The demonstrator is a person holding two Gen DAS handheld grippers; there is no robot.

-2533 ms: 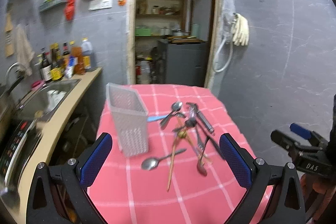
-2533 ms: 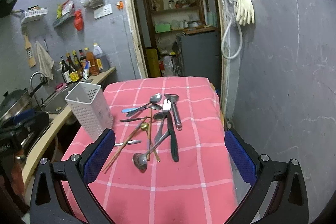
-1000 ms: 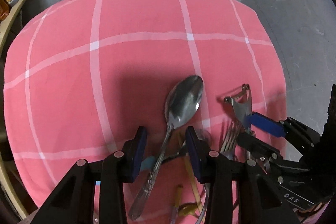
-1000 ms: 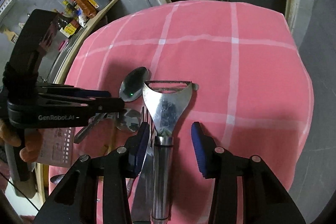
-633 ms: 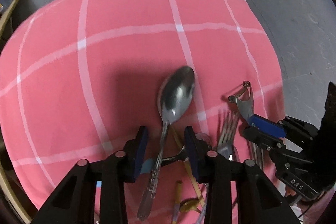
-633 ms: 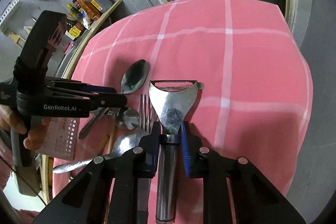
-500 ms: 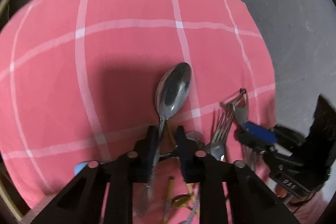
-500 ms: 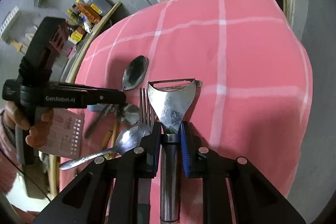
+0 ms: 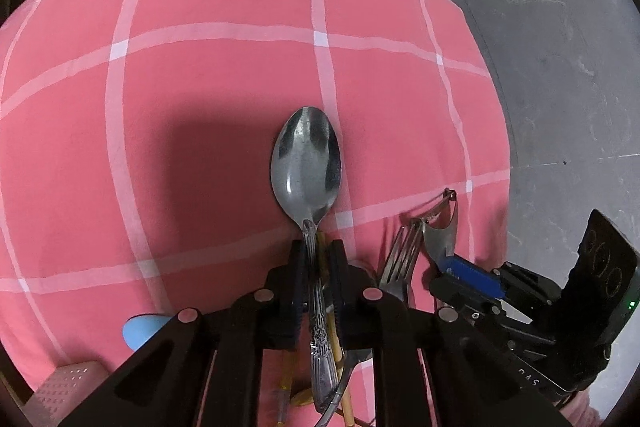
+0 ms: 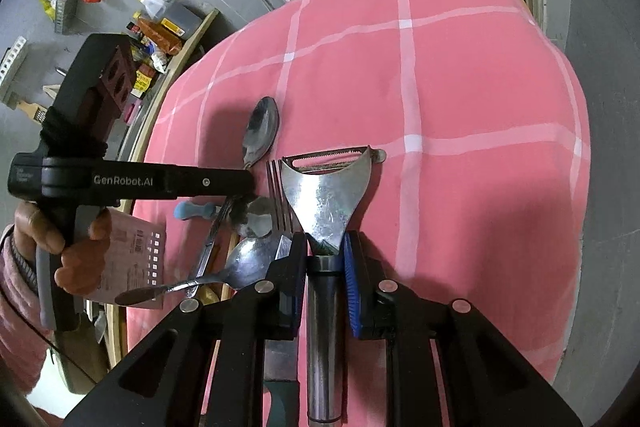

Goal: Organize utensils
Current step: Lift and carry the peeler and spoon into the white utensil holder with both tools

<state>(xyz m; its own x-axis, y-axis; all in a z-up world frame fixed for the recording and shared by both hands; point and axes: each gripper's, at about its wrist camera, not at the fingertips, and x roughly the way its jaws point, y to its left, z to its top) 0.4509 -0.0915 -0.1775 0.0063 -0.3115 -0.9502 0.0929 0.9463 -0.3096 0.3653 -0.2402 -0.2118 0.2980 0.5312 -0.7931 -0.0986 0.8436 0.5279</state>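
My left gripper (image 9: 316, 251) is shut on the neck of a large steel spoon (image 9: 307, 163); a wooden chopstick (image 9: 336, 331) lies beside the handle between the jaws. The spoon's bowl points away over the pink checked cloth (image 9: 200, 107). My right gripper (image 10: 325, 247) is shut on the round metal handle of a steel peeler (image 10: 325, 195), whose blade points forward. A fork (image 10: 278, 195) lies just left of the peeler. The left gripper also shows in the right wrist view (image 10: 244, 183), with the spoon (image 10: 262, 131) past its tip.
More utensils lie in a heap near the grippers: a second spoon (image 10: 248, 257), a small spoon bowl (image 10: 260, 217), a light blue handle (image 10: 192, 209) and a dark knife handle (image 10: 282, 399). The white perforated holder's corner (image 9: 64, 383) is at lower left. The table edge (image 10: 580, 131) drops off at right.
Both grippers have closed: the left on the spoon's neck, the right on the peeler's handle. The views have shifted slightly.
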